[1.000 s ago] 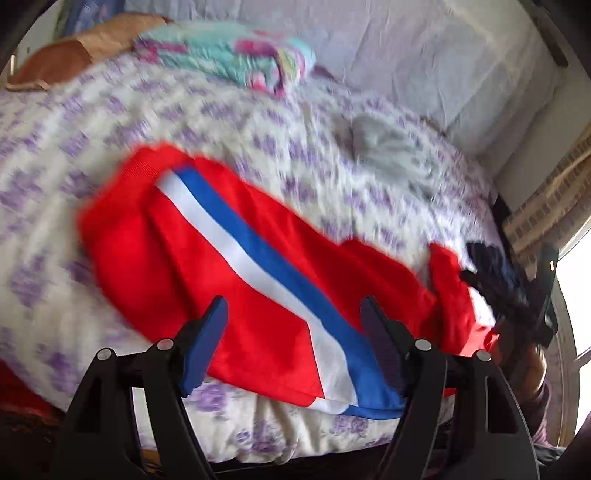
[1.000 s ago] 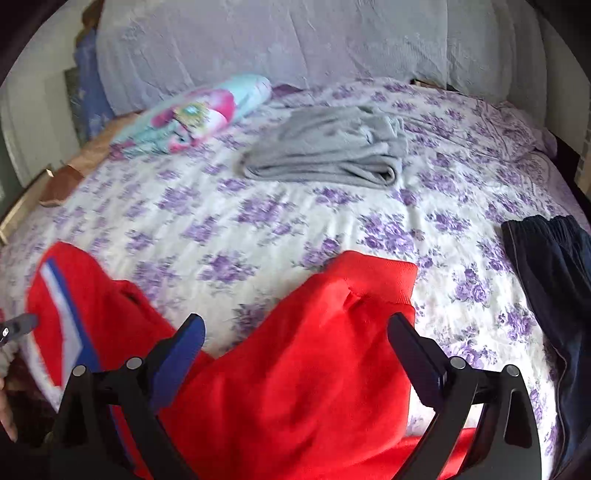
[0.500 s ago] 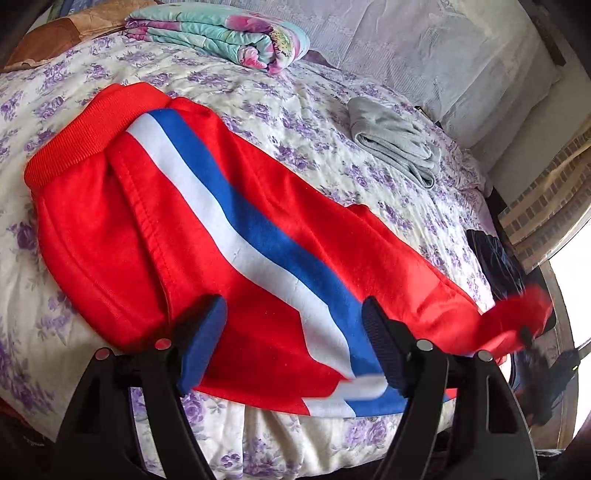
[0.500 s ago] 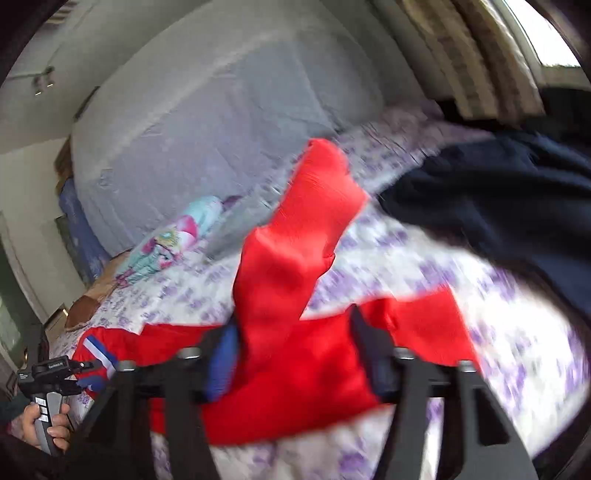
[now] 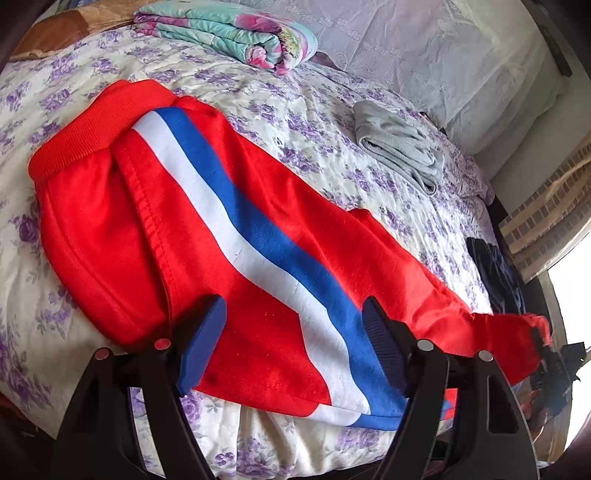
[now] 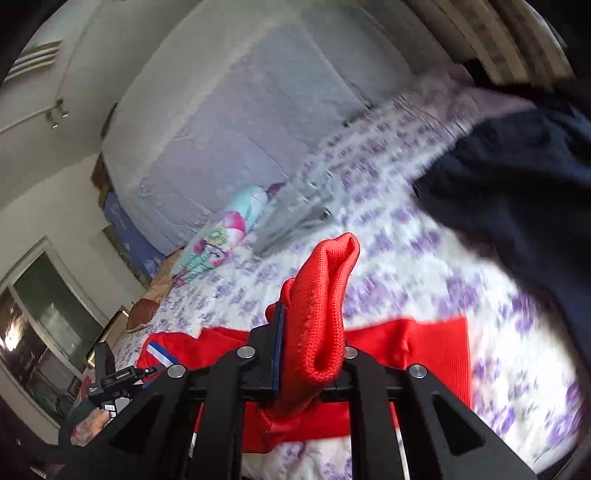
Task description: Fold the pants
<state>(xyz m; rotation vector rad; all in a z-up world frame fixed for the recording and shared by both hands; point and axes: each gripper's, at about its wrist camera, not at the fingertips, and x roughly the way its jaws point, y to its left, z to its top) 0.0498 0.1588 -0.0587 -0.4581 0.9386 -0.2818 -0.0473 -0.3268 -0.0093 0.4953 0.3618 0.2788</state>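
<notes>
Red pants with a white and blue side stripe lie lengthwise across the floral bed, waistband at the upper left, legs running to the lower right. My left gripper is open and empty, hovering just above the pants near the bed's front edge. My right gripper is shut on the ribbed red cuff, which stands up between its fingers; the rest of the pants lies behind it. The right gripper also shows in the left wrist view, at the leg end.
A folded grey garment lies at the far right of the bed. A rolled floral blanket sits at the head. Dark navy clothing lies near the right edge. A window is at the right.
My right gripper has closed on the red cuff and pulled the leg out straight. The pants now lie stretched flat. My left gripper has stayed open over the pants.
</notes>
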